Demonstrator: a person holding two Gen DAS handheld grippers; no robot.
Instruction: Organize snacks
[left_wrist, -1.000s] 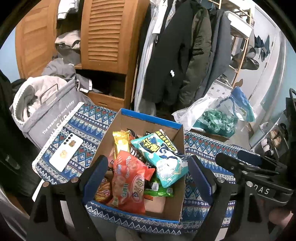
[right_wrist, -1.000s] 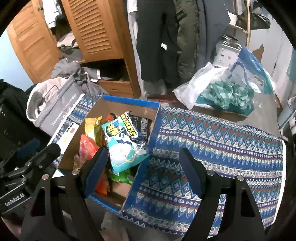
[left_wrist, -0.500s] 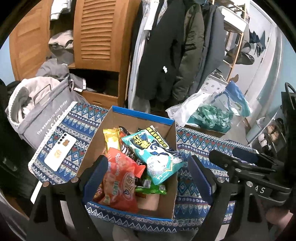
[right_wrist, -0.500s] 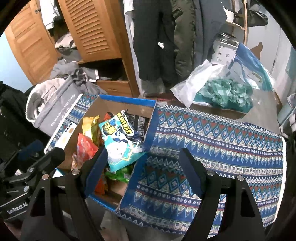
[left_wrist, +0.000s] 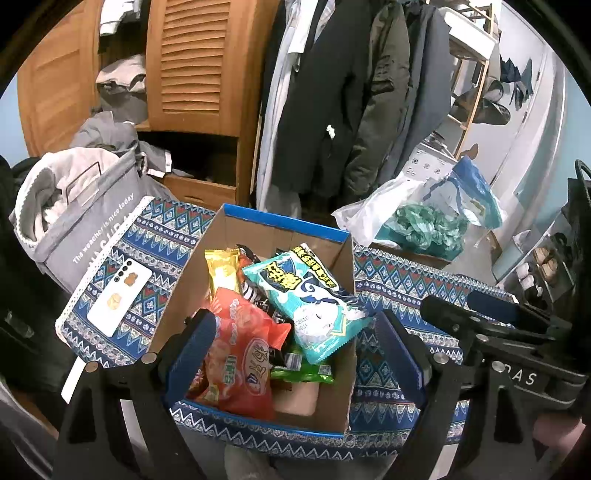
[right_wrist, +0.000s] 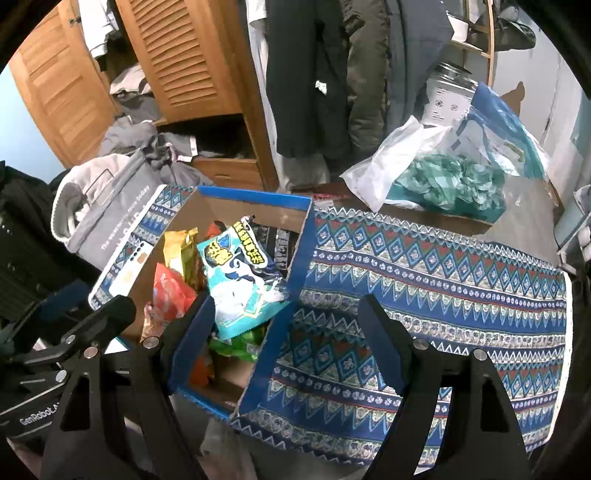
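1. Cardboard box (left_wrist: 258, 236) on patterned cloth (right_wrist: 424, 280), blue rim, packed with snacks: teal packet (left_wrist: 314, 295) on top, red packet (left_wrist: 240, 354) at 7 o'clock of it, yellow packet (left_wrist: 221, 273) at 10 o'clock, green packet (left_wrist: 303, 369) underneath at 6.
2. Left gripper (left_wrist: 291, 347) released, jaws wide, empty, poised over the box's near half, straddling the red packet and the teal one's lower corner.
3. Right gripper (right_wrist: 284, 332) also released and empty, over the box's right wall; bare cloth from 1 to 4 o'clock of it.
4. Unclear whether packets are going in or coming out: full box and bare cloth fit either a finished packing or a sort-out about to spread.
5. For any grip: take one packet by a sealed edge, not the puffed middle; avoid pinching two at once.
6. Risk: teal packet lies loose on the heap, likely to slide if a neighbour is tugged.
7. White phone (left_wrist: 120, 297) at 9 o'clock of the box; keep clear.
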